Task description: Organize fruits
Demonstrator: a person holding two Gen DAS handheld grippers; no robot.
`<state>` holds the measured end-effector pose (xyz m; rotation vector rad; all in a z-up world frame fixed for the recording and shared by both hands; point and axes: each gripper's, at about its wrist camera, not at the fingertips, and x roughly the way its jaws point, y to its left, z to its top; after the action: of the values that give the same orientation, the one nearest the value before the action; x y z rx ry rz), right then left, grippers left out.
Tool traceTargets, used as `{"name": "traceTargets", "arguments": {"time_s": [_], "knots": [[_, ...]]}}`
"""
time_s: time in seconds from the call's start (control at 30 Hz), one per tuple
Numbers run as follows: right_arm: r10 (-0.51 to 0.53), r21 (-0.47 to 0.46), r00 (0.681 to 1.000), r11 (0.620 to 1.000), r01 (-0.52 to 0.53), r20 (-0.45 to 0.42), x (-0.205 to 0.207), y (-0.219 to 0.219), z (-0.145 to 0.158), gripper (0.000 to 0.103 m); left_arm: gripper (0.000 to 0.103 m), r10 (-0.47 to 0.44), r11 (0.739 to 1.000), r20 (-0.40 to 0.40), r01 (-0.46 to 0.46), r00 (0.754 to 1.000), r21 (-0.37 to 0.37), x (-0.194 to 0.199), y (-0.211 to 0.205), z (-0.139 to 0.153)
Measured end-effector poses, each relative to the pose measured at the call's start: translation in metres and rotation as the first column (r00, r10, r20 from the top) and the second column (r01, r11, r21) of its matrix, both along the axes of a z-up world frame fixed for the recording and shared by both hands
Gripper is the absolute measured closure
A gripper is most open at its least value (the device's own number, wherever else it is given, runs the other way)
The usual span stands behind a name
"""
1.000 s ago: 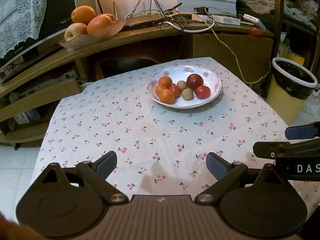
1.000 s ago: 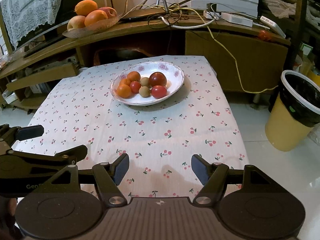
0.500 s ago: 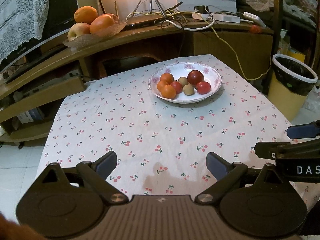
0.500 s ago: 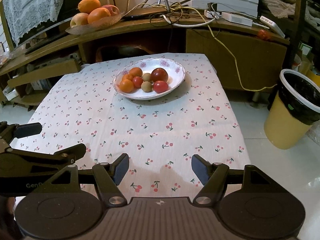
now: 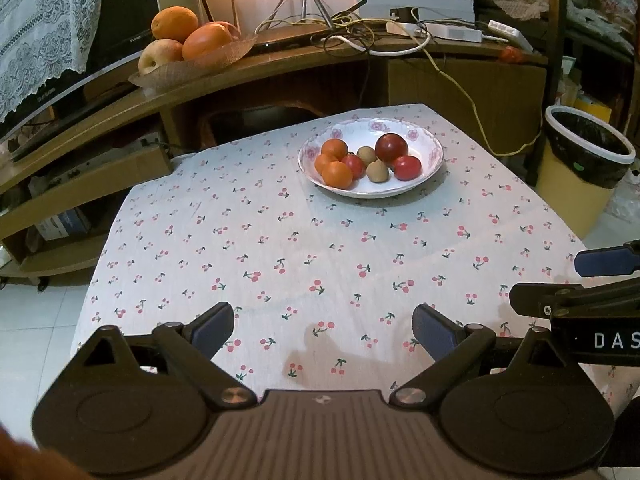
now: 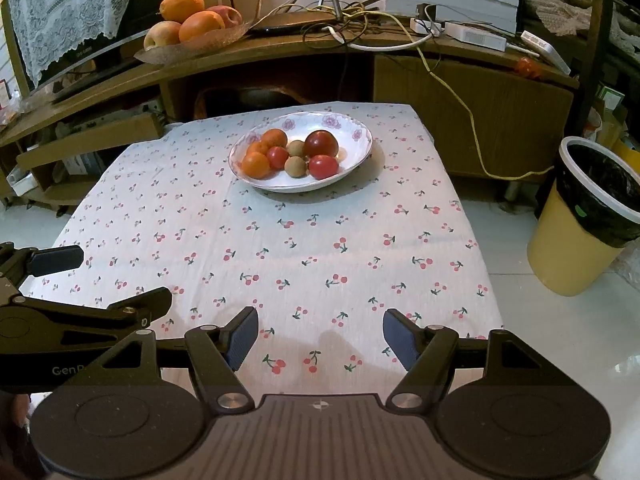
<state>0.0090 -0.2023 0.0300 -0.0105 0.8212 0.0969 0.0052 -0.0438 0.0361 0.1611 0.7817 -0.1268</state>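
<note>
white cotton tablecloth printed with small red cherries [image 5: 320,248] covers the table in the left wrist view. toward its far edge, nearer the far right corner, sits a shallow white china plate with pink flowers on its rim [image 5: 434,148]. in the plate lie small orange citrus fruits [image 5: 337,174] on the left, a dark red round fruit [image 5: 391,149] at the back, a bright red tomato-like fruit [image 5: 407,167] in front of it, and two small tan round fruits [image 5: 377,171] in the middle. the left gripper [image 5: 323,330] hangs over the near edge of the cloth, jaws wide with nothing between them. the right gripper shows only partly at the right edge. behind the table a brown wooden shelf [image 5: 280,60] carries a woven tray of large oranges and apples [image 5: 188,40].

in the right wrist view, the same plate [image 6: 362,148] lies near the far edge of the cloth [image 6: 320,240], well apart from both grippers. the right gripper [image 6: 320,338] is over the near edge, jaws wide and empty. a yellow bin with a black liner [image 6: 576,248] stands on the floor beside the table's right edge.
</note>
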Motion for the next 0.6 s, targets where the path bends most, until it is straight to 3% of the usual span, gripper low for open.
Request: {"name": "traceTargets", "arguments": {"time_s": [0.6], "knots": [[0.005, -0.009, 1.000, 1.000, -0.005, -0.014, 0.0009, 0.0021, -0.0028, 0.032, 0.002, 0.011, 1.000, -0.024, -0.011, 1.000, 0.005, -0.0013, 0.0004, -0.0033]]}}
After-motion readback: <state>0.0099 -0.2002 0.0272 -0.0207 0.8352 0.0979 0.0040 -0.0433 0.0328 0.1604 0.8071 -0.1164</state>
